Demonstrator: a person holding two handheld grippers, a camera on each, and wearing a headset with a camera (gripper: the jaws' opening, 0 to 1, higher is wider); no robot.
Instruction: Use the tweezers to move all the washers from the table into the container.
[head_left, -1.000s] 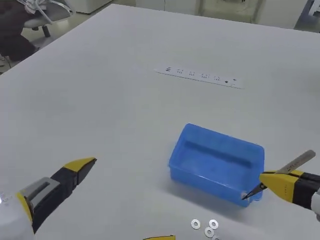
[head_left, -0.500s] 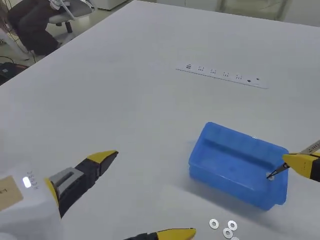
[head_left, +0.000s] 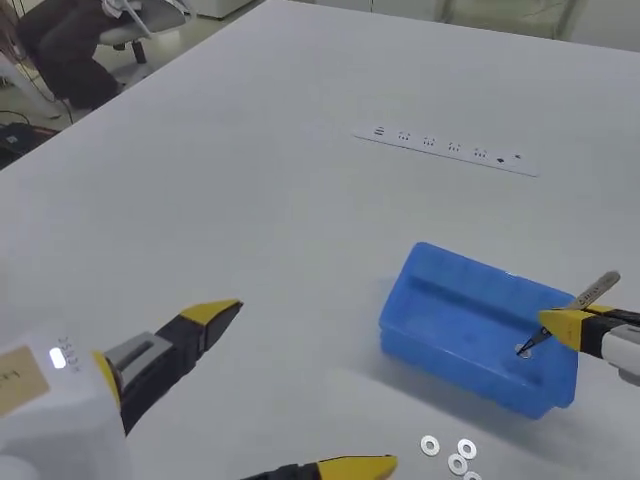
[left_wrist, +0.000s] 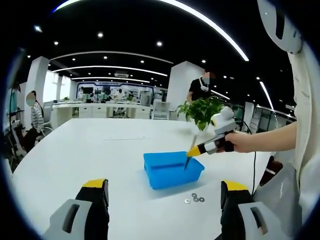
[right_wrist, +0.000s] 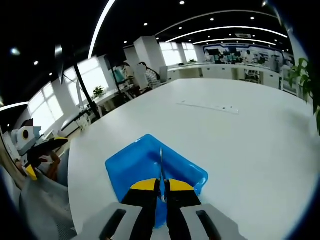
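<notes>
The right gripper (right_wrist: 161, 184) had its jaws pinched shut on the tweezers (right_wrist: 161, 165). In the right gripper view the thin blades ran straight forward over the inside of the blue container (right_wrist: 125, 167). The left gripper view gave the side-on angle instead: a hand (left_wrist: 246, 141) held that gripper above the container's right end, and the tweezers slanted down with their tips inside the rim. From the head view the tips sat low near the container's right wall, with a pale speck at them too small to tell as a washer. The left gripper (left_wrist: 165, 186) had its jaws spread wide, gripping and touching nothing, well apart from the container on its near-left side. Three washers (head_left: 450, 452) lay close together on the worktop (head_left: 250, 200) just in front of the container's near wall. A power strip (head_left: 445, 150) lay beyond the container's far side.
</notes>
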